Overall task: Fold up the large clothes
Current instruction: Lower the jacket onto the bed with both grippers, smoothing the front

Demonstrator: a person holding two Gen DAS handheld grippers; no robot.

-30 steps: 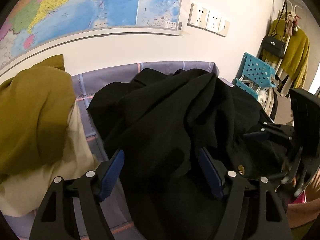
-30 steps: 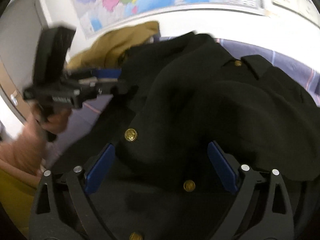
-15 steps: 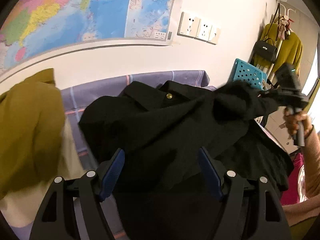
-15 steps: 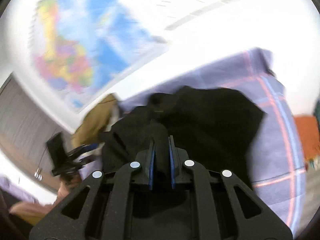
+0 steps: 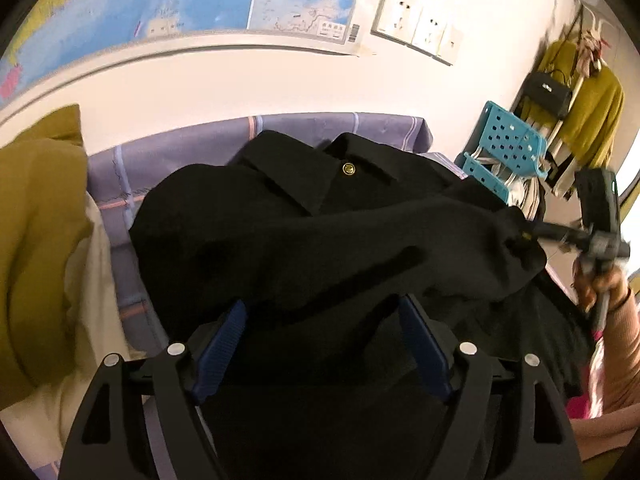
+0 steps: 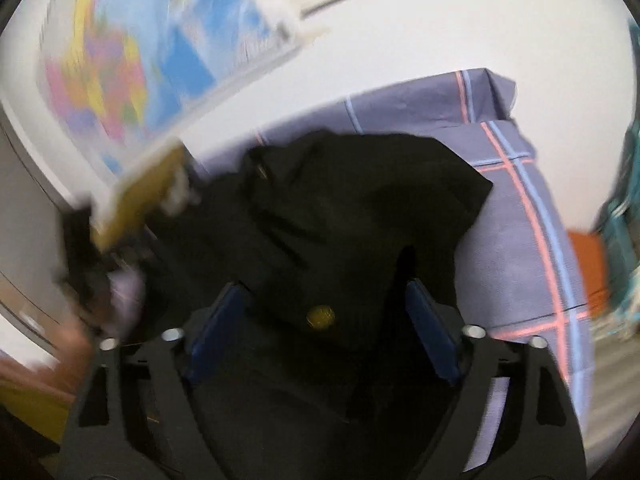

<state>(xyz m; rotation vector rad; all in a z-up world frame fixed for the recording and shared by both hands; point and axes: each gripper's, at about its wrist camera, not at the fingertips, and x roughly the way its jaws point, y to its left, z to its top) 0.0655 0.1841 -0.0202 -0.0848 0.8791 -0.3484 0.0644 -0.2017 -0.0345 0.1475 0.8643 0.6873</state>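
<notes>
A black coat (image 5: pixel 320 240) with gold buttons lies crumpled on the bed, its collar toward the wall. My left gripper (image 5: pixel 324 340) hovers over the coat's near part. Its jaws are wide and opening, and cloth lies below them without touching the blue pads. A person's hand holds my right gripper (image 5: pixel 536 232) at the coat's right-hand fold. In the right wrist view the right gripper (image 6: pixel 324 320) is opening. A fold of the coat (image 6: pixel 360 208) with a gold button (image 6: pixel 320 315) lies between its separated pads.
The bed has a purple plaid sheet (image 5: pixel 180 156), with bare sheet (image 6: pixel 520 240) right of the coat. A mustard garment (image 5: pixel 36 220) on cream cloth (image 5: pixel 92 280) lies at the left. A blue plastic rack (image 5: pixel 508 152) and hanging clothes (image 5: pixel 592 108) stand at the right.
The right gripper shut on a fold of the coat, swung it out to the right, and its jaws have now parted. The coat is drawn out with its collar showing. The left gripper shifted slightly.
</notes>
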